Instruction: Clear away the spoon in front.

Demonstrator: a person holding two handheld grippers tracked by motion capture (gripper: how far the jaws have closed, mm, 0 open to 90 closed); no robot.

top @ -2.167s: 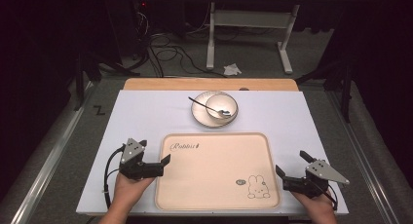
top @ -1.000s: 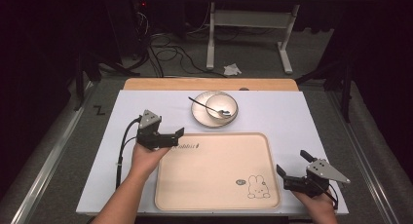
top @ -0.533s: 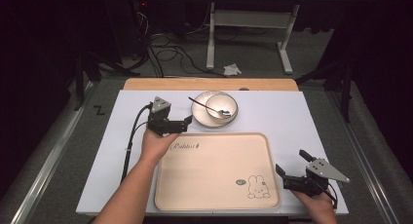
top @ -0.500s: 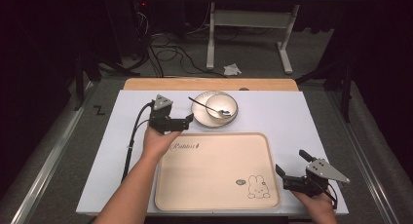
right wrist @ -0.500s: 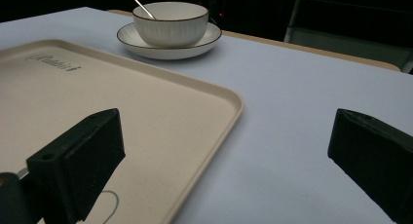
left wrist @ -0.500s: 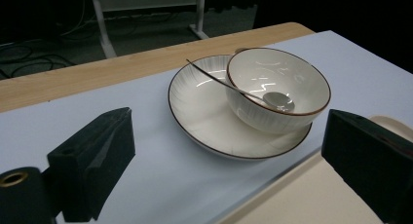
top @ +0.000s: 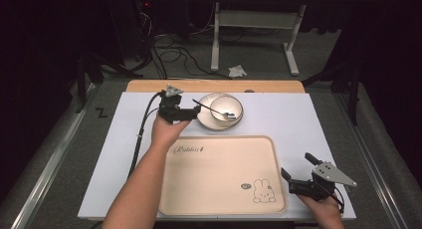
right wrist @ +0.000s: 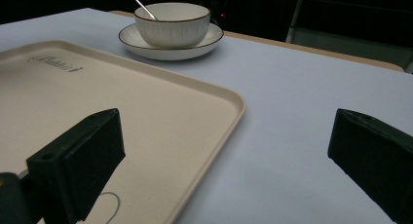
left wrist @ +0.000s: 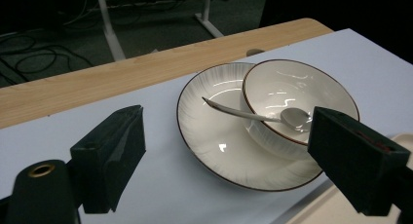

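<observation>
The left hand-held gripper (top: pixel 195 109) has been narrowing its jaws but they're still wide with nothing between them, right at the plate's (top: pixel 205 120) 9 o'clock rim. Bowl (top: pixel 227 108) sits on that plate, spoon (top: pixel 213 105) leaning in it, all at 12 o'clock of the tray (top: pixel 219 176) on the tabletop (top: pixel 298 119). Looks like glazed ceramic: stiff, slick, chippable, so I'd pinch the plate rim. Right hand-held gripper (top: pixel 297 171) gapes empty at 5 o'clock.

Left forearm (top: pixel 144 181) extended far forward, its left gripper (top: pixel 195 109) level with jaws apart and just closing slightly on nothing; right gripper (top: pixel 298 171) held near the body, jaws wide apart.
</observation>
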